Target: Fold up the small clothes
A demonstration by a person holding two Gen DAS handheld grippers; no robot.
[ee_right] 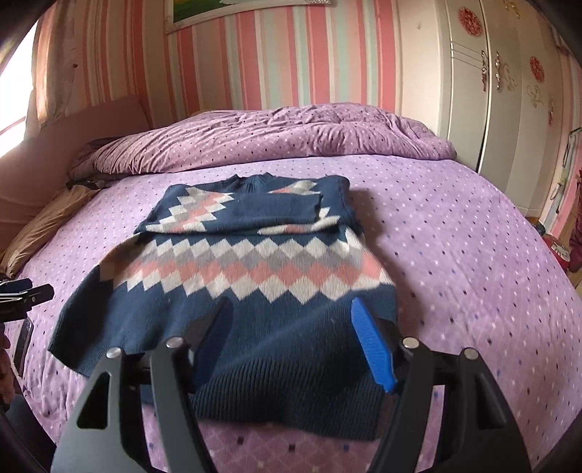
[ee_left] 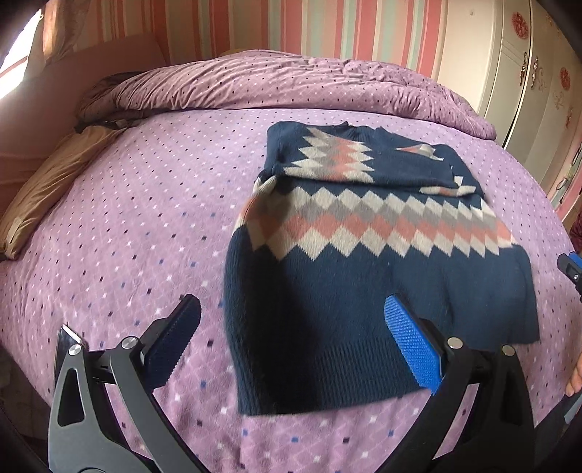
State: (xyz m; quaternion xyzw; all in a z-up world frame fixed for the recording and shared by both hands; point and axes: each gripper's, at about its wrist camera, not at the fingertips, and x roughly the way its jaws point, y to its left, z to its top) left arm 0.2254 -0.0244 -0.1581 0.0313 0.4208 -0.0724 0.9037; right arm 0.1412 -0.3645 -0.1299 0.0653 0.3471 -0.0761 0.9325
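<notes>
Sweater (ee_left: 378, 276) lay flat on the bed (ee_left: 127, 225), sleeves folded across its chest. In the left wrist view we saw the left gripper (ee_left: 294, 345) wide, empty, over the hem. In the right wrist view, the right gripper (ee_right: 291, 345) stood wide, empty, above the hem.

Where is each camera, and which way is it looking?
Left wrist: rides the left hand-held gripper, looking down along its open fingers at the sweater on the bed; a fingertip shows at the right edge.
Right wrist: rides the right hand-held gripper, open over the sweater's hem; the left gripper pokes in at the left edge.
Both share the sweater, bed, striped wall and wardrobe.
</notes>
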